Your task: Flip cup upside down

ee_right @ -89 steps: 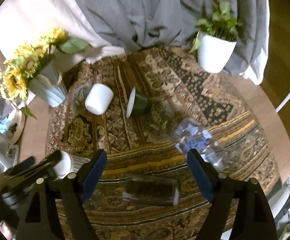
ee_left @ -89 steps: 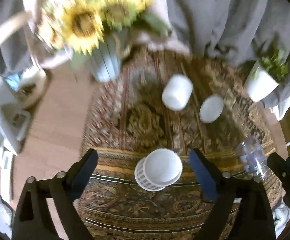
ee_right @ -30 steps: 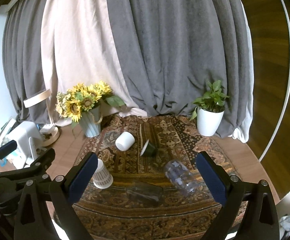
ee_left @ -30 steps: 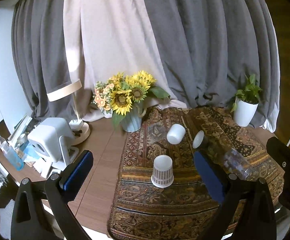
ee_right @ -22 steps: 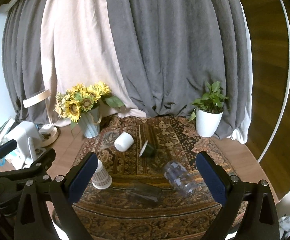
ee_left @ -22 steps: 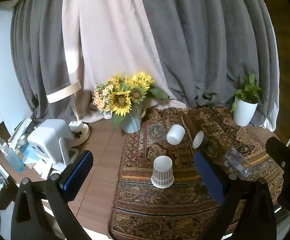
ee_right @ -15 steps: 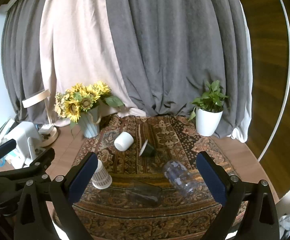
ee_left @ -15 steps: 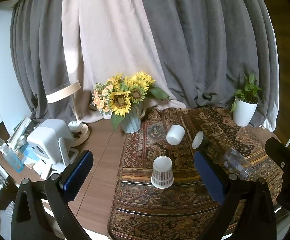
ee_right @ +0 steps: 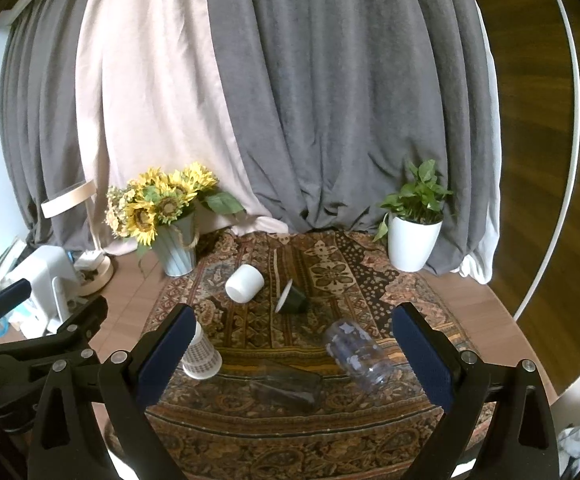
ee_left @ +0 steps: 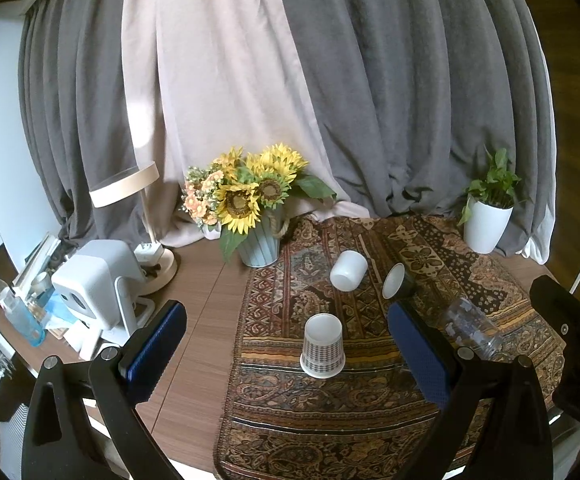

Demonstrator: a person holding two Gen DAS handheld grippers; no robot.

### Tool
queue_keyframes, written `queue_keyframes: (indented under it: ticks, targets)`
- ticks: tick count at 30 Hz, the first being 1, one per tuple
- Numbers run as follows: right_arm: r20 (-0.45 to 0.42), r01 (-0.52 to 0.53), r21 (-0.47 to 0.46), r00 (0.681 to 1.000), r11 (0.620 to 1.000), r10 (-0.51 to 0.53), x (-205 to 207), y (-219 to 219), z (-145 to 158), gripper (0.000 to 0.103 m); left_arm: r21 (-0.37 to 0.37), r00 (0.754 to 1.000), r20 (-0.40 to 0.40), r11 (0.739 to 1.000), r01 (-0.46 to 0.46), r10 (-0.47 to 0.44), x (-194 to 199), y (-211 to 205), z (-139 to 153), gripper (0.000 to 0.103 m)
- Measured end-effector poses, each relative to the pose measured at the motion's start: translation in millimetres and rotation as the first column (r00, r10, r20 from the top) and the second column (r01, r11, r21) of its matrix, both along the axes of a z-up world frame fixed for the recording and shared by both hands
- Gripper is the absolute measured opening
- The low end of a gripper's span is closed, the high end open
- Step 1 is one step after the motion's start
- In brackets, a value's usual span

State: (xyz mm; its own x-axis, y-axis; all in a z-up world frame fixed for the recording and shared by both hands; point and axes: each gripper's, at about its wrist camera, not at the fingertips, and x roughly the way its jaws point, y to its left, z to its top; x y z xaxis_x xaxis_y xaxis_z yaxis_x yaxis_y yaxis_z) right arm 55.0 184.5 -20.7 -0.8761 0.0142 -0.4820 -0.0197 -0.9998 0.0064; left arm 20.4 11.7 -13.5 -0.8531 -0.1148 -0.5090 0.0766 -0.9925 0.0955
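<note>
A checkered white paper cup (ee_left: 322, 346) stands upside down on the patterned cloth (ee_left: 329, 412); it also shows in the right wrist view (ee_right: 200, 354), partly behind my finger. My left gripper (ee_left: 286, 348) is open and empty, held back and above the table, well short of the cup. My right gripper (ee_right: 291, 356) is open and empty, also held back above the near edge. A white cup (ee_left: 348, 270), a dark green cup (ee_left: 397, 281), a clear plastic cup (ee_right: 359, 355) and a dark glass (ee_right: 286, 390) lie on their sides.
A sunflower vase (ee_left: 258, 245) stands at the back left of the cloth and a white potted plant (ee_left: 485, 226) at the back right. A desk lamp (ee_left: 146, 216), a white device (ee_left: 98, 284) and bottles (ee_left: 18, 312) are on the left. Curtains hang behind.
Three seconds ago my left gripper hovered close over the upright checkered cup; now the cup stands upside down and both grippers are pulled back and raised. Nothing visible has moved in the last second.
</note>
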Motion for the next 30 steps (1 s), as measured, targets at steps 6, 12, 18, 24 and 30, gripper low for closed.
queue_keyframes:
  ticks: [6,12,18,24,30]
  targets:
    - [-0.002,0.001,0.000,1.000,1.000,-0.001,-0.3,-0.2,0.5,0.099,-0.002,1.000,0.000,1.000,-0.001,0.001,0.8,0.3,0.1,0.103]
    - [-0.003,0.002,0.002,1.000,1.000,-0.002,0.3,-0.5,0.3,0.099,-0.001,1.000,0.000,1.000,0.002,-0.002,1.9,0.7,-0.4,0.103]
    - [-0.005,0.005,0.004,1.000,1.000,-0.005,1.8,0.0,0.0,0.099,-0.002,1.000,0.002,1.000,0.005,-0.005,1.7,1.0,-0.7,0.103]
    - [-0.004,0.008,0.006,1.000,1.000,-0.008,1.8,0.3,0.3,0.099,-0.001,1.000,0.003,1.000,0.006,-0.006,1.6,0.9,-1.0,0.103]
    - [-0.004,0.005,0.007,1.000,1.000,-0.005,0.8,0.4,0.7,0.099,-0.003,1.000,0.003,1.000,0.005,-0.005,1.4,1.2,-1.7,0.103]
